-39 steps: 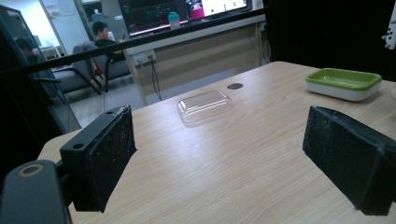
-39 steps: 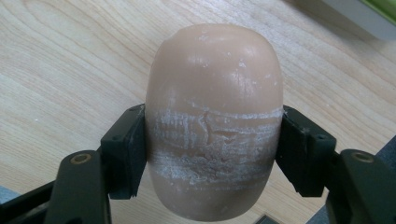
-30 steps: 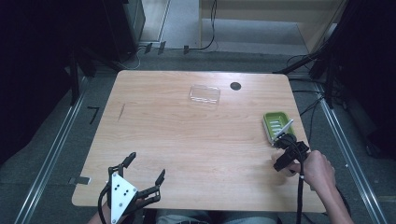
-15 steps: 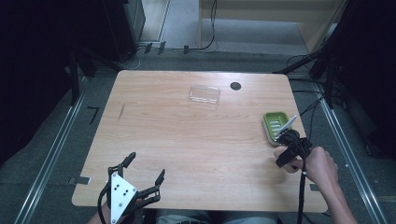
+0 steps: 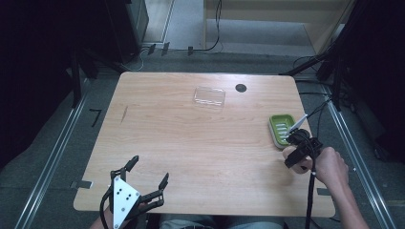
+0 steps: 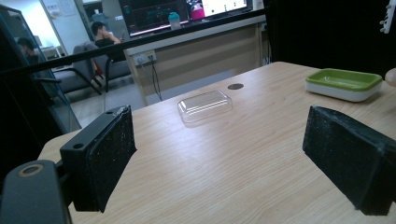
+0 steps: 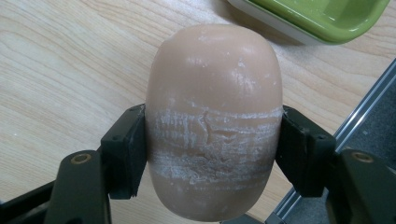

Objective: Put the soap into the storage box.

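A pale bar of soap, centre of the right gripper view, is clamped across its scuffed middle by the right gripper, a broadside grip that probably keeps the slippery bar from twisting; in the high view it sits at right of centre, just below the green soap dish, which suggests the dish is its destination. The right hand enters from the lower right with the jaws angled toward the dish. The left gripper, lower left, rests idle, jaws wide apart and empty, aimed toward a clear plastic lid.
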A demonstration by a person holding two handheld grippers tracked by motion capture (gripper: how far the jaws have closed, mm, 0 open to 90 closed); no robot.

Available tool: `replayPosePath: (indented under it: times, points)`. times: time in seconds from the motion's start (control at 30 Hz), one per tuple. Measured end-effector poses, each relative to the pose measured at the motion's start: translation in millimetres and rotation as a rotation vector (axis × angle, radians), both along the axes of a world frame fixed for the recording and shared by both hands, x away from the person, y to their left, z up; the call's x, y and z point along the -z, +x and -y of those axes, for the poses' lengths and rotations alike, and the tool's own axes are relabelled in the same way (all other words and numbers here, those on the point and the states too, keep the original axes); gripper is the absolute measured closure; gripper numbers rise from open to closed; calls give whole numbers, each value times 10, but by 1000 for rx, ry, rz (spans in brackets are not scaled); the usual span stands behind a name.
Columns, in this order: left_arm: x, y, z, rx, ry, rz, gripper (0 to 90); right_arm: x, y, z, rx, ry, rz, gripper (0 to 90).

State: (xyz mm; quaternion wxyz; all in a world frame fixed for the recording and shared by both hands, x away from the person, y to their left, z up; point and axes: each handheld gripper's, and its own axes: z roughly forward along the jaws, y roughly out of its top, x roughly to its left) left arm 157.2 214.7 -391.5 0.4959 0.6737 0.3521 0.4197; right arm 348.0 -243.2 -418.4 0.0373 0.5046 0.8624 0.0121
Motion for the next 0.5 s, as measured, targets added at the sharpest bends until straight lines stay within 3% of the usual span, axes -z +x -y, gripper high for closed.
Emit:
replayPosePath:
  times: [0.5]
  points:
    - [-1, 3, -3, 0, 3, 0, 99, -49, 151, 87, 45, 14, 7, 336]
